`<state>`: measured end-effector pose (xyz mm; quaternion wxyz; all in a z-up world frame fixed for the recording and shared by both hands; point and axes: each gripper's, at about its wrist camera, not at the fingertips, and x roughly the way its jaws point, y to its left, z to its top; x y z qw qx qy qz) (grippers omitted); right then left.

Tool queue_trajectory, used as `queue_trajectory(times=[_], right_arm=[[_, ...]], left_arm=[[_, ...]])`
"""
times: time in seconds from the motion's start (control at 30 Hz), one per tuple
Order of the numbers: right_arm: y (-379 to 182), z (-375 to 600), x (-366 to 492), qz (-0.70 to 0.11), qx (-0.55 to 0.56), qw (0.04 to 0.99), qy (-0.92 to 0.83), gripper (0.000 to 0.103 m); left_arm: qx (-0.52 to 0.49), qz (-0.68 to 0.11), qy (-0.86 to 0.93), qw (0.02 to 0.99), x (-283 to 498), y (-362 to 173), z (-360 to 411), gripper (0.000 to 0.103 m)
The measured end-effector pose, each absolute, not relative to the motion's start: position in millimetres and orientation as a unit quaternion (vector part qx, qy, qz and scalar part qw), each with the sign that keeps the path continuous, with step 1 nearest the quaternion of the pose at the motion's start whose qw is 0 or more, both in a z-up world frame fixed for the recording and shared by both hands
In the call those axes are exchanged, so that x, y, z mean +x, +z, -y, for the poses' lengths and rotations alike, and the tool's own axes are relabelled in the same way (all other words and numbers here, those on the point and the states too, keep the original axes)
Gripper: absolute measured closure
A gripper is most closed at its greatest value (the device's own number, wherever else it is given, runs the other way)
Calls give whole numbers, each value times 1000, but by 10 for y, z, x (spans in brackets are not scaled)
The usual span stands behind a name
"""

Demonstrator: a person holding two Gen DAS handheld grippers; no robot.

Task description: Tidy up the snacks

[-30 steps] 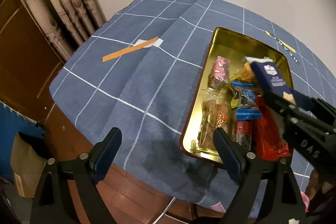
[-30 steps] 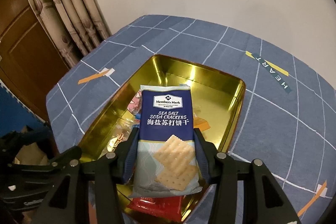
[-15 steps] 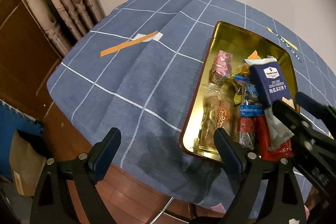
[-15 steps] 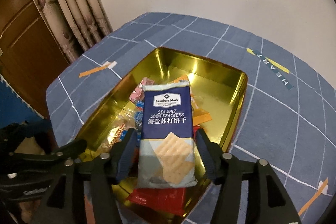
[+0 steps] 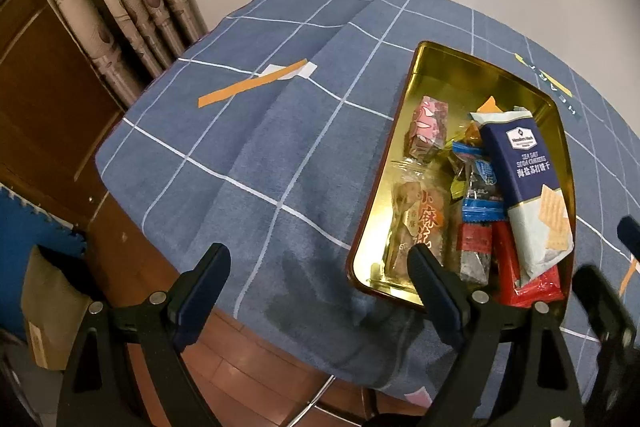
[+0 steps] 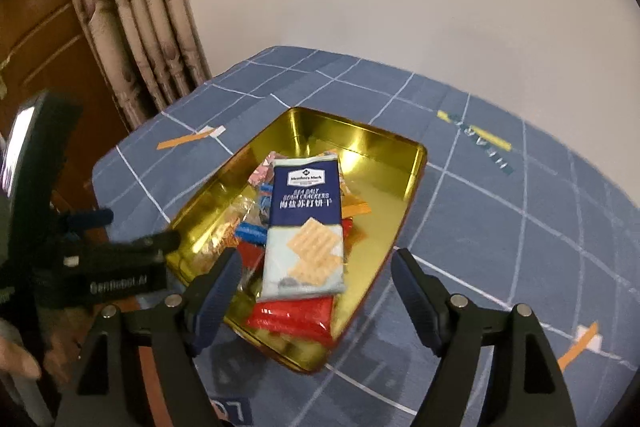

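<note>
I judge the placing step done: the soda cracker pack lies loose on top of the other snacks in the gold tin, at the centre of the right wrist view, with the red packet under its near end. My right gripper hangs just short of the tin's near rim, jaws wide with nothing between them. My left gripper sits in the lower part of its frame, jaws also wide and empty, over the blue checked tablecloth beside the tin's left wall. In the left wrist view I see no loose snack on the cloth, only an orange tape strip at upper left. Next I would either look for stragglers out of frame or tidy the heap, nudging the pack flat so nothing overhangs the rim.
</note>
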<state>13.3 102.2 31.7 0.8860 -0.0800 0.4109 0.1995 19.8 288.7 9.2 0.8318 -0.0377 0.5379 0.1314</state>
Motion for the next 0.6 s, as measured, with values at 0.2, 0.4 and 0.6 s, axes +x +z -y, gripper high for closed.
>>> queue_trajectory(times=[0.2,0.4,0.6], right_arm=[[277,-1054,31,-413,-97,883,201,23],[199,-1049,38,-428,-92,877,200,23],[157,-1049,45,-437,-88,872,203,23]], left_arm=[[-42,-537,129,832,191,107,-2887,15],[-44,-539,125,832,186,111,-2870,15],[-38,-539,123,832,184,119,-2830,15]])
